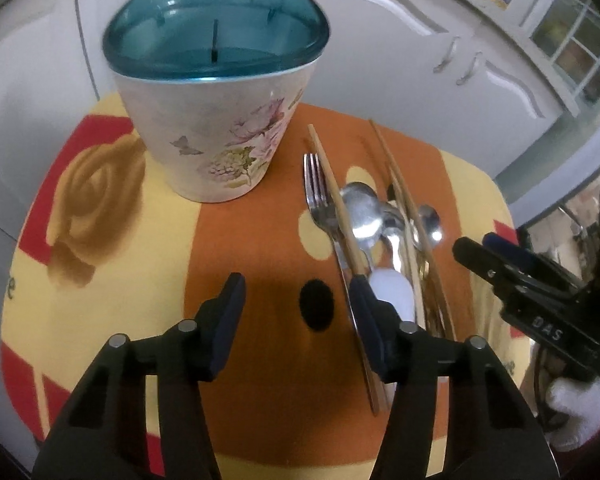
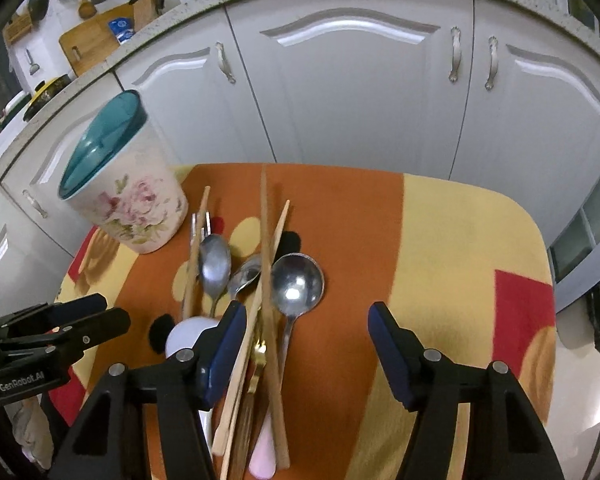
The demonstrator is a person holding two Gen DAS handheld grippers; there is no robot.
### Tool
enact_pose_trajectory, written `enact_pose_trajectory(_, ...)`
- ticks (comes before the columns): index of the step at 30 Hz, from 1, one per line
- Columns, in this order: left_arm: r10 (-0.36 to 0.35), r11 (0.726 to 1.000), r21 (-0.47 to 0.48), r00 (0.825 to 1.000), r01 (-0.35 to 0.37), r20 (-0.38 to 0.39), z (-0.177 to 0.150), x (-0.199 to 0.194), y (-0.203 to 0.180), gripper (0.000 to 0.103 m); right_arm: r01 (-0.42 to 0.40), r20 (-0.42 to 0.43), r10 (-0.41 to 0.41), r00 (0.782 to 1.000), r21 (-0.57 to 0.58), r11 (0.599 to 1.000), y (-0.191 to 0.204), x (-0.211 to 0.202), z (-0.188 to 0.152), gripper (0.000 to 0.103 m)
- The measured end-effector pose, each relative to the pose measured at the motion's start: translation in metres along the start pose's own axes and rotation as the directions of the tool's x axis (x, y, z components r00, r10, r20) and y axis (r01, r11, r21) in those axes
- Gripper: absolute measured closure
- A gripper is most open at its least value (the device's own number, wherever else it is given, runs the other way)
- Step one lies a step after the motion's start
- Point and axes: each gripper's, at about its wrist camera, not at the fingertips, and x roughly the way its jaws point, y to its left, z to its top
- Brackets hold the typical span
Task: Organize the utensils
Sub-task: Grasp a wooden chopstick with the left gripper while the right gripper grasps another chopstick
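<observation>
I count one floral utensil holder [image 2: 140,208] with a teal slotted lid [image 1: 216,32]. On the patterned cloth [image 2: 460,240] I see one fork [image 1: 318,196], partly under a chopstick. I make out three metal spoon bowls: one oval spoon [image 2: 215,266], one smaller spoon [image 2: 246,276] half hidden, and one round ladle-like spoon [image 2: 297,284]. I count four wooden chopsticks [image 2: 265,240], crossing one another. I see one white rounded handle end [image 1: 392,294] and one gold-coloured piece [image 2: 259,354] in the pile; I cannot tell what either belongs to
</observation>
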Motion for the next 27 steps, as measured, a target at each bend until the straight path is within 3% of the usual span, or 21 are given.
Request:
enact_pose_trajectory(3, -0.011, 1.0, -0.015, 1.0, 0.011, -0.012, 0.006, 0.012, -0.003, 0.054, -0.019, -0.003, 0.019, 1.0, -0.007, 1.0, -0.001, 0.005, 0.008, 0.044)
enact_pose_trajectory(6, -0.029, 0.999, -0.019, 1.0, 0.029, -0.009, 0.011, 0.019, -0.009, 0.062, -0.027, -0.007, 0.027, 1.0, -0.026, 0.999, 0.0, 0.012, 0.017, 0.05)
enact_pose_trajectory(11, -0.025, 0.999, -0.024, 1.0, 0.025, -0.005, 0.024, 0.026, -0.023, 0.062, -0.091, -0.029, 0.091, 0.995, -0.019, 0.996, -0.004, 0.03, 0.038, 0.06)
enact_pose_trajectory(16, 0.003, 1.0, -0.022, 1.0, -0.004, -0.015, 0.031, 0.035, -0.029, 0.064, -0.138, -0.068, 0.134, 0.989, -0.056, 0.989, 0.007, 0.048, 0.057, 0.063)
enact_pose_trajectory(19, 0.013, 1.0, -0.013, 0.999, -0.014, -0.03, 0.032, 0.044, -0.033, 0.071, -0.166, -0.116, 0.158, 0.981, -0.061, 0.984, 0.011, 0.065, 0.063, 0.071)
enact_pose_trajectory(21, 0.01, 1.0, -0.012, 0.999, -0.011, -0.039, 0.031, 0.048, -0.034, 0.084, -0.184, -0.137, 0.176, 0.975, -0.049, 0.982, 0.009, 0.072, 0.064, 0.084)
enact_pose_trajectory(23, 0.005, 1.0, -0.014, 0.999, -0.005, -0.037, 0.031, 0.05, -0.035, 0.084, -0.192, -0.152, 0.182, 0.971, -0.051, 0.98, 0.01, 0.077, 0.064, 0.094)
enact_pose_trajectory(25, -0.004, 1.0, -0.011, 1.0, 0.004, -0.031, 0.031, 0.05, -0.034, 0.086, -0.192, -0.15, 0.183, 0.972, -0.053, 0.98, 0.008, 0.076, 0.063, 0.096)
enact_pose_trajectory(26, -0.023, 1.0, -0.014, 0.999, 0.023, -0.027, 0.031, 0.048, -0.033, 0.095, -0.202, -0.145, 0.194, 0.97, -0.047, 0.978, 0.006, 0.072, 0.062, 0.096)
enact_pose_trajectory(27, -0.038, 0.999, -0.017, 0.999, 0.037, -0.026, 0.031, 0.046, -0.033, 0.095, -0.203, -0.136, 0.195, 0.971, -0.044, 0.978, 0.004, 0.068, 0.061, 0.097)
